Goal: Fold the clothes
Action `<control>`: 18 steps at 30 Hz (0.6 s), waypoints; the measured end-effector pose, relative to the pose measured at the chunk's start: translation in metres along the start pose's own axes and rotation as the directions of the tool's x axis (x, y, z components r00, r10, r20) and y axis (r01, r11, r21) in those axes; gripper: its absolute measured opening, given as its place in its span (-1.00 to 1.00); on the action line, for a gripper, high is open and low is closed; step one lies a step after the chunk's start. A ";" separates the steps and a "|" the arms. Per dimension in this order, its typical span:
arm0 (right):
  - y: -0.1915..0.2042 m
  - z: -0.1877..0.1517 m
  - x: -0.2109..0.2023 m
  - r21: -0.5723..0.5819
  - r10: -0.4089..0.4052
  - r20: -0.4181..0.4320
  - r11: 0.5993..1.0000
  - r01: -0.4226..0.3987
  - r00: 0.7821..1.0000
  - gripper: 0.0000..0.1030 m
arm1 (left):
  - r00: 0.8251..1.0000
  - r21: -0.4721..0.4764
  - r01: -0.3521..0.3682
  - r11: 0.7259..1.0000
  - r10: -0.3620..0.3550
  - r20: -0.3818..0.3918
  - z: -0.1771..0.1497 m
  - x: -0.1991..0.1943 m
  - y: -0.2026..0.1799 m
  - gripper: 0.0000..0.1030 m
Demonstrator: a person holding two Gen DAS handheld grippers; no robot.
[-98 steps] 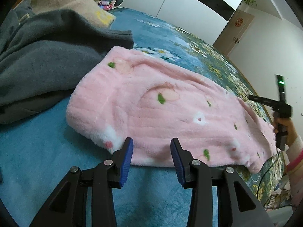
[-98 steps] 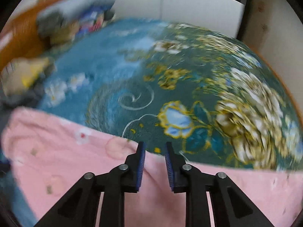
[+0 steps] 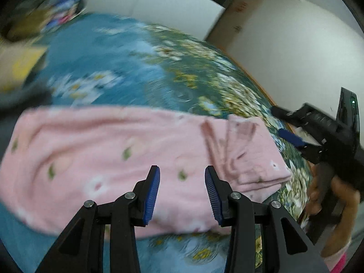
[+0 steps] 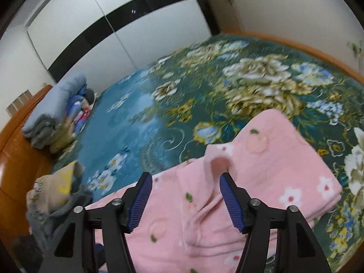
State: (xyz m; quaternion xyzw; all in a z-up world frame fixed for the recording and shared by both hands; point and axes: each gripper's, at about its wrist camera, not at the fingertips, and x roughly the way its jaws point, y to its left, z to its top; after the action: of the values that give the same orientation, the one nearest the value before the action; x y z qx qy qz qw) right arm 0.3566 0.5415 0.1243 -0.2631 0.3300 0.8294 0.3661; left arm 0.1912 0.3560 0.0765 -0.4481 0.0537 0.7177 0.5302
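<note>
We're letting go: right hand-held gripper [image 4: 185, 199] opening, fluffy pink flower-print garment [image 4: 261, 182] slipping free onto the bed to settle its fold; left hand-held gripper [image 3: 182, 192] spread, empty.

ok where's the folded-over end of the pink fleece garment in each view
left wrist: the folded-over end of the fuzzy pink flower-print fleece garment lies right of centre, beyond the tongs.
right wrist: it fills the centre-right, past the right pad.
shared landmark: the teal floral bedspread.

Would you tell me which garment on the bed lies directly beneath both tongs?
The pink fleece garment with flowers; the grey clothes sit off to its side.
</note>
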 end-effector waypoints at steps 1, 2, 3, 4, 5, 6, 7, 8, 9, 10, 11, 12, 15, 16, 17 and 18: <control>-0.003 -0.007 0.002 0.011 -0.004 0.020 1.000 0.004 1.000 0.31 | 1.000 0.022 -0.006 1.000 0.006 -0.003 0.005 0.004 -0.006 -0.18; -0.014 -0.018 0.004 0.048 -0.008 0.037 0.999 0.006 0.999 0.31 | 1.000 0.045 -0.012 0.999 0.013 -0.006 0.011 0.009 -0.012 -0.18; -0.026 -0.029 0.007 0.086 -0.016 0.054 0.996 0.011 0.998 0.31 | 1.000 0.068 -0.015 0.998 0.015 -0.010 0.012 0.014 -0.017 -0.18; -0.039 -0.038 0.007 0.126 -0.037 0.066 0.992 0.029 0.997 0.31 | 1.000 0.092 -0.016 0.996 0.018 -0.014 0.014 0.020 -0.023 -0.18; -0.053 -0.042 0.009 0.163 -0.066 0.064 0.985 0.055 0.996 0.31 | 1.000 0.116 -0.018 0.993 0.020 -0.018 0.015 0.025 -0.028 -0.18; -0.066 -0.041 0.007 0.204 -0.089 0.061 0.976 0.075 0.994 0.31 | 0.999 0.145 -0.017 0.989 0.021 -0.028 0.016 0.033 -0.035 -0.18; -0.077 -0.038 0.000 0.244 -0.115 0.092 0.966 0.090 0.989 0.31 | 0.999 0.175 -0.015 0.984 0.022 -0.039 0.016 0.042 -0.043 -0.18; -0.088 -0.034 -0.008 0.283 -0.142 0.121 0.954 0.103 0.982 0.31 | 0.998 0.204 -0.013 0.979 0.024 -0.050 0.017 0.050 -0.051 -0.18; -0.098 -0.031 -0.016 0.318 -0.171 0.151 0.941 0.116 0.974 0.31 | 0.998 0.233 -0.011 0.972 0.025 -0.061 0.017 0.059 -0.059 -0.18; -0.102 -0.031 -0.025 0.329 -0.204 0.189 0.935 0.134 0.961 0.32 | 0.997 0.265 -0.008 0.964 0.029 -0.075 0.019 0.070 -0.070 -0.18; -0.104 -0.031 -0.031 0.331 -0.222 0.218 0.933 0.142 0.950 0.32 | 0.995 0.294 0.000 0.956 0.028 -0.091 0.019 0.080 -0.080 -0.18; -0.106 -0.031 -0.035 0.332 -0.228 0.239 0.933 0.140 0.944 0.33 | 0.994 0.323 0.010 0.946 0.026 -0.108 0.020 0.089 -0.089 -0.18; -0.114 -0.030 -0.035 0.358 -0.197 0.246 0.928 0.100 0.949 0.34 | 0.988 0.398 0.033 0.917 0.029 -0.150 0.021 0.116 -0.114 -0.18; -0.117 -0.030 -0.033 0.367 -0.186 0.239 0.926 0.089 0.953 0.34 | 0.987 0.417 0.028 0.909 0.042 -0.156 0.020 0.123 -0.119 -0.18; -0.117 -0.031 -0.032 0.364 -0.179 0.235 0.928 0.084 0.955 0.34 | 0.985 0.436 0.022 0.900 0.055 -0.163 0.018 0.130 -0.125 -0.18; -0.118 -0.032 -0.031 0.361 -0.172 0.231 0.929 0.079 0.958 0.34 | 0.984 0.450 0.005 0.893 0.076 -0.163 0.018 0.136 -0.128 -0.18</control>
State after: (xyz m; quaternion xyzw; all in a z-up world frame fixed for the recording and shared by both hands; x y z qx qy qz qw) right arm 0.4732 0.5653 0.0831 -0.1044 0.4034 0.7596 0.4994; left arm 0.2798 0.5185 0.0426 -0.3743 0.2727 0.6531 0.5992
